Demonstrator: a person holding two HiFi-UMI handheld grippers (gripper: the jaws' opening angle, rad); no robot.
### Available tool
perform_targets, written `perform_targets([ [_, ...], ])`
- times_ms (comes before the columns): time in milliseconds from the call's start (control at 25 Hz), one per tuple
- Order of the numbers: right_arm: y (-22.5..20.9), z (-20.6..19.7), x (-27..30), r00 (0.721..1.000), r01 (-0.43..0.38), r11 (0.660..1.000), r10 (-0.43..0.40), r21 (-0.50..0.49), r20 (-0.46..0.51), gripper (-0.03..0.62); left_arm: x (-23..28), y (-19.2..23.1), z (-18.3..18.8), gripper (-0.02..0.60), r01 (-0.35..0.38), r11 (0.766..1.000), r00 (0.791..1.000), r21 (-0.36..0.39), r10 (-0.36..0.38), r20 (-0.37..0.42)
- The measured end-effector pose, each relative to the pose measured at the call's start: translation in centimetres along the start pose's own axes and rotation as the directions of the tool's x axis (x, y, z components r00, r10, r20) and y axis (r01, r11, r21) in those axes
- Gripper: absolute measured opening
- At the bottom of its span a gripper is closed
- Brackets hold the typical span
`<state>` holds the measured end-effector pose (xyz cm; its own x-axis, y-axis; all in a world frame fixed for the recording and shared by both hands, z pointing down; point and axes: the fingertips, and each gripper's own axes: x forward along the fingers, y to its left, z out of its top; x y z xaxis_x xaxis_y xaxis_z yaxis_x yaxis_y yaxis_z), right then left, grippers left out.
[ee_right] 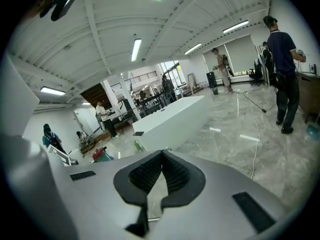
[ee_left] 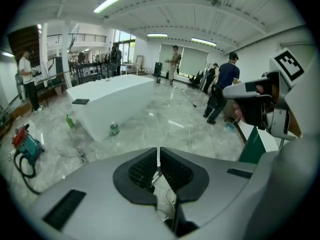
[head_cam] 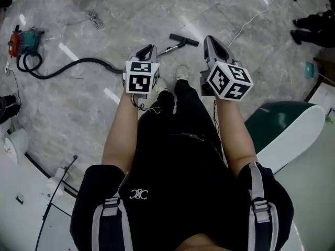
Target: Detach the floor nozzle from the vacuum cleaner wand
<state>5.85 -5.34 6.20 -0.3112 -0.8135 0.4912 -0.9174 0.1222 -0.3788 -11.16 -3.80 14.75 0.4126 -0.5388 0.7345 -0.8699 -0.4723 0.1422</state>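
Black floor nozzle (head_cam: 184, 40) attached to slim silver wand (head_cam: 168, 49), both flat on floor (head_cam: 235, 20).

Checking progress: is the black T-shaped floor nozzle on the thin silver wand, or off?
On. The head view shows the black T-shaped floor nozzle joined to the thin silver wand.

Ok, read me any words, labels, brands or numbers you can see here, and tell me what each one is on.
No text here can be read outright.
On the black top: a small white emblem, its letters too blurred to make out.
On the marker cubes: black-and-white square patterns only, no letters.
On the vacuum cleaner: any label is too small to read.
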Motion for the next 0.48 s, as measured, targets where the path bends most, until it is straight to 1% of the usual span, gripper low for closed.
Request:
perform_targets([
  [120, -4.1, -4.1, 3.4, 0.996, 0.019, 0.999, -0.016, 0.034, -0.082, 0.012, 6.1, -0.1, -4.9, 0.012, 0.055, 0.998, 0.992, -0.022, -0.057, -0.114],
  [200, -6.8, -7.2, 6.4, 0.991, 0.02, 0.998, -0.013, 0.055, -0.134, 0.012, 11.2, 0.5, -8.5, 0.014, 0.08, 0.996, 0.979, -0.032, -0.085, -0.185],
  [240, -8.1, -9.0, 8.0, 0.987, 0.019, 0.998, -0.009, 0.063, -0.16, 0.012, 13.9, 0.8, -10.4, 0.014, 0.086, 0.996, 0.972, -0.018, -0.088, -0.218],
  [280, -9.5, -10.8, 9.6, 0.982, 0.018, 0.997, -0.005, 0.07, -0.188, 0.012, 16.7, 1.1, -12.4, 0.022, 0.092, 0.996, 0.964, 0.005, -0.088, -0.25],
  [320, -10.8, -12.6, 11.3, 0.977, 0.014, 0.997, 0.002, 0.073, -0.215, 0.012, 19.7, 1.5, -14.6, 0.067, 0.099, 0.994, 0.955, 0.036, -0.085, -0.283],
  [360, -11.9, -14.4, 13.1, 0.971, 0.005, 0.997, 0.012, 0.071, -0.239, 0.012, 22.6, 2.1, -16.8, 0.135, 0.105, 0.992, 0.945, 0.074, -0.076, -0.317],
  [400, -13.0, -16.1, 14.9, 0.965, -0.011, 0.998, 0.027, 0.063, -0.261, 0.012, 25.5, 2.6, -19.2, 0.175, 0.111, 0.987, 0.934, 0.115, -0.064, -0.352],
  [480, -15.0, -19.8, 18.1, 0.95, -0.056, 0.998, 0.066, 0.042, -0.306, 0.012, 30.8, 3.6, -24.7, 0.183, 0.129, 0.975, 0.902, 0.181, -0.04, -0.429],
])
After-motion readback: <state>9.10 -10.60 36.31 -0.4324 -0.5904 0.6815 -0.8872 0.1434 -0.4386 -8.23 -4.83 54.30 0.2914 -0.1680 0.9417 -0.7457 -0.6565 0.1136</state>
